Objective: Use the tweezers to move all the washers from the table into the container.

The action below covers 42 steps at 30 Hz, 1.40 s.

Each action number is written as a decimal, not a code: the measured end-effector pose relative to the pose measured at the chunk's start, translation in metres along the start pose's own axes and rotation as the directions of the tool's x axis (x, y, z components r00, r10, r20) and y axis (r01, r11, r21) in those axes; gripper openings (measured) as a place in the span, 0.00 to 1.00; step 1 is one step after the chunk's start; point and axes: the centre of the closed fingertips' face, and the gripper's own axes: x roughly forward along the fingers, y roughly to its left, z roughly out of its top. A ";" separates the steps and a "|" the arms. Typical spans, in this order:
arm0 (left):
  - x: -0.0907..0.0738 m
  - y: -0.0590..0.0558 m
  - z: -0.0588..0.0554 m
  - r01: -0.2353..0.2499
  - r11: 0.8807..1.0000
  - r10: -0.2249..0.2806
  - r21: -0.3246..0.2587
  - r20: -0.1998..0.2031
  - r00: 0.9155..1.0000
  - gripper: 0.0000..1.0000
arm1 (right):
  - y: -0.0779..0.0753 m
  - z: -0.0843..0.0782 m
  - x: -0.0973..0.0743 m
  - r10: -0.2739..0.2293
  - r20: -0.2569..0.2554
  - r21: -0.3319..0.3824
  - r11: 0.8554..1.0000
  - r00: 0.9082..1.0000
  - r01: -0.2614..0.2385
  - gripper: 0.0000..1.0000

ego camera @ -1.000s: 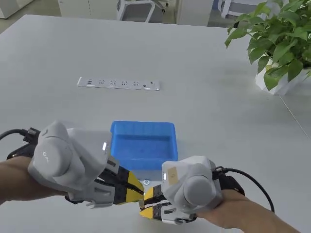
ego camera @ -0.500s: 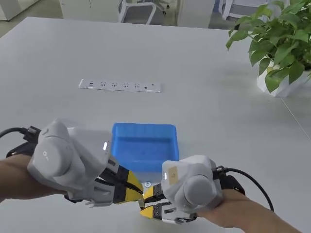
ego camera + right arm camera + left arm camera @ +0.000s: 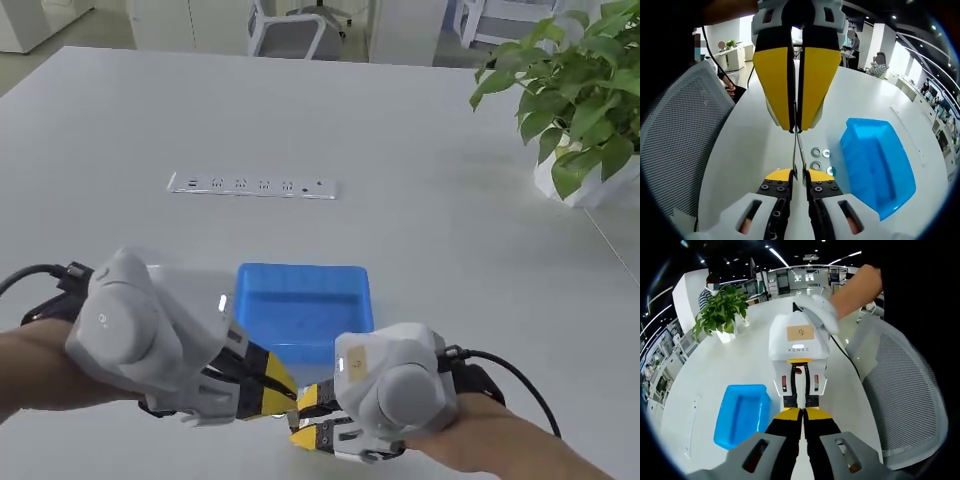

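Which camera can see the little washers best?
The right gripper view: several washers lie in plain sight on the table, beside the blue container. In the head view the left gripper and right gripper cover that patch of table. The left gripper view faces the right gripper and the container instead.

In the head view the container [image 3: 305, 305] sat on the desk [image 3: 450, 230] at lower centre, with a power strip [image 3: 252, 186] well behind it higher in the frame and a plant [image 3: 575, 90] at the upper right edge. The left gripper [image 3: 285, 388] at lower left and the right gripper [image 3: 303, 415] at lower right met jaws to jaws just before the container. In the right gripper view the tweezers [image 3: 796, 142] ran between both pairs of jaws, and the washers [image 3: 816, 151] lay on the desk at centre, between tweezers and container.
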 end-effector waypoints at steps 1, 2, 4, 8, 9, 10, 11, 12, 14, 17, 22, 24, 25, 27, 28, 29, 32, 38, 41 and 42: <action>0.000 0.000 0.000 0.000 1.000 0.000 0.002 -0.002 1.000 0.05 | -0.001 0.000 0.000 -0.002 -0.001 0.000 1.000 1.000 0.002 0.12; 0.001 0.001 -0.001 0.000 1.000 0.000 0.003 -0.004 1.000 0.05 | -0.002 -0.001 0.000 -0.003 -0.001 0.001 1.000 1.000 0.003 0.12; 0.001 0.002 -0.001 0.001 1.000 -0.001 0.004 -0.006 1.000 0.05 | -0.003 -0.001 0.001 -0.002 -0.001 0.004 1.000 1.000 0.002 0.12; 0.002 0.005 -0.003 0.000 1.000 0.000 -0.001 -0.008 1.000 0.05 | -0.004 -0.003 0.002 -0.001 -0.003 0.006 1.000 1.000 0.001 0.12; 0.003 0.006 -0.003 0.000 1.000 0.000 0.000 -0.009 1.000 0.05 | -0.005 -0.004 0.002 -0.001 -0.004 0.006 1.000 1.000 0.001 0.12; 0.003 0.007 -0.003 0.001 1.000 -0.001 0.000 -0.009 1.000 0.05 | -0.005 -0.004 0.003 -0.001 -0.005 0.009 1.000 1.000 0.001 0.12; 0.004 0.007 -0.003 0.003 1.000 -0.003 -0.003 -0.008 1.000 0.05 | -0.005 -0.004 0.003 0.001 -0.005 0.011 1.000 1.000 0.000 0.12; 0.004 0.008 -0.004 0.004 1.000 -0.004 -0.004 -0.008 1.000 0.05 | -0.004 -0.005 0.003 0.002 -0.007 0.010 1.000 1.000 -0.002 0.12; 0.005 0.009 -0.003 0.008 1.000 -0.008 -0.007 -0.003 1.000 0.05 | -0.005 -0.005 0.004 0.002 -0.008 0.009 1.000 1.000 -0.002 0.12; 0.006 0.011 -0.003 0.006 1.000 -0.006 0.000 0.001 1.000 0.05 | -0.006 -0.006 0.004 -0.001 -0.006 0.015 1.000 1.000 0.001 0.12; 0.006 0.014 -0.003 0.005 1.000 -0.005 -0.002 0.005 1.000 0.05 | -0.006 -0.007 0.004 -0.006 -0.007 0.018 1.000 1.000 0.006 0.12; 0.006 0.014 -0.002 0.007 1.000 -0.007 -0.003 0.007 1.000 0.05 | -0.007 -0.007 0.004 -0.008 -0.007 0.019 1.000 1.000 0.008 0.12; 0.006 0.014 -0.001 0.008 1.000 -0.008 -0.003 0.008 1.000 0.05 | -0.007 -0.007 0.003 -0.008 -0.007 0.022 1.000 1.000 0.008 0.12; 0.007 0.015 -0.001 0.010 1.000 -0.010 -0.006 0.010 1.000 0.05 | -0.007 -0.007 0.003 -0.008 -0.006 0.029 1.000 1.000 0.008 0.12; 0.007 0.015 -0.001 0.011 1.000 -0.011 -0.007 0.012 1.000 0.05 | -0.007 -0.007 0.004 -0.007 -0.006 0.038 0.999 1.000 0.007 0.12; 0.007 0.015 -0.001 0.013 1.000 -0.013 -0.009 0.014 1.000 0.05 | -0.007 -0.007 0.003 -0.007 -0.007 0.043 0.999 1.000 0.007 0.11; 0.008 0.015 -0.001 0.016 1.000 -0.016 -0.010 0.018 1.000 0.05 | -0.008 -0.008 0.003 -0.010 -0.014 0.061 0.998 1.000 0.010 0.10; 0.008 0.016 -0.001 0.014 1.000 -0.013 -0.011 0.018 1.000 0.05 | -0.009 -0.009 0.004 -0.015 -0.020 0.098 0.995 1.000 0.017 0.09; 0.008 0.016 -0.001 0.009 1.000 -0.009 -0.011 0.016 1.000 0.06 | -0.009 -0.009 0.004 -0.019 -0.021 0.115 0.993 1.000 0.022 0.08; 0.008 0.016 -0.001 0.009 1.000 -0.009 -0.013 0.017 1.000 0.06 | -0.009 -0.009 0.004 -0.020 -0.021 0.115 0.993 1.000 0.022 0.08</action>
